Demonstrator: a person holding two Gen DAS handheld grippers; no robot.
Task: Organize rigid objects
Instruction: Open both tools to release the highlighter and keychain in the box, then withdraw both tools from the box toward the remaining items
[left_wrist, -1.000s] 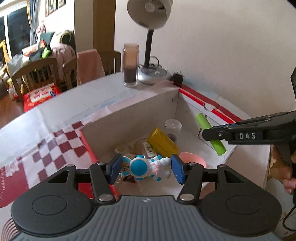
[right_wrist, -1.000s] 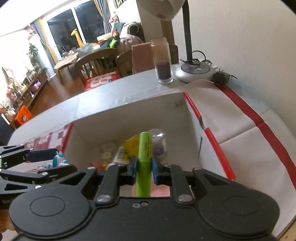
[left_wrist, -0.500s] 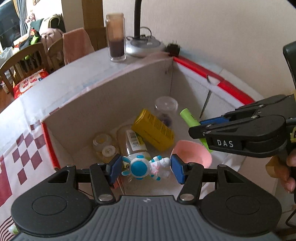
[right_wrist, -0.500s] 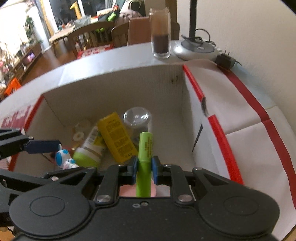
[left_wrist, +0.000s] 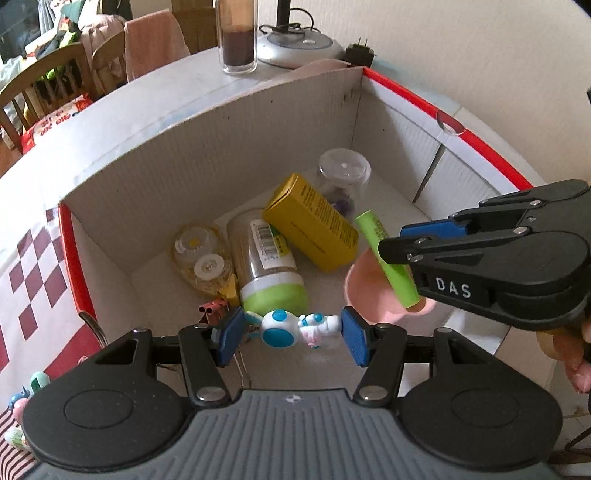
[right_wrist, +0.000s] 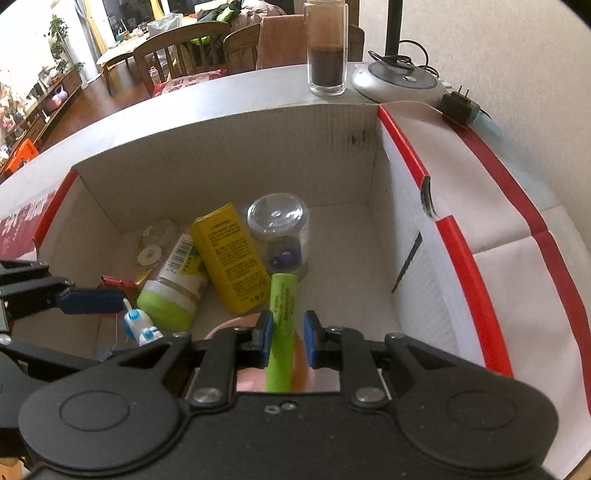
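My left gripper (left_wrist: 290, 338) is shut on a small blue-and-white astronaut toy (left_wrist: 291, 328) and holds it over the near edge of the open cardboard box (left_wrist: 207, 162). My right gripper (right_wrist: 286, 338) holds a green highlighter (right_wrist: 282, 325) over the box; the right pad (right_wrist: 309, 339) stands a little off it, with the jaws slightly parted. In the left wrist view the right gripper (left_wrist: 402, 242) is at the right with the highlighter (left_wrist: 386, 262) over a pink cup (left_wrist: 373, 291). The toy also shows in the right wrist view (right_wrist: 138, 325).
In the box lie a yellow carton (left_wrist: 310, 221), a green-capped jar (left_wrist: 266, 266), a clear tub (left_wrist: 343, 177), a tape dispenser (left_wrist: 203, 262) and a binder clip (left_wrist: 212, 308). Beyond stand a glass jar (left_wrist: 238, 37) and a lamp base (left_wrist: 299, 48).
Both grippers have moved forward and tipped down over the box, showing its contents. The right jaws have parted slightly around the highlighter. The left still grips the toy.
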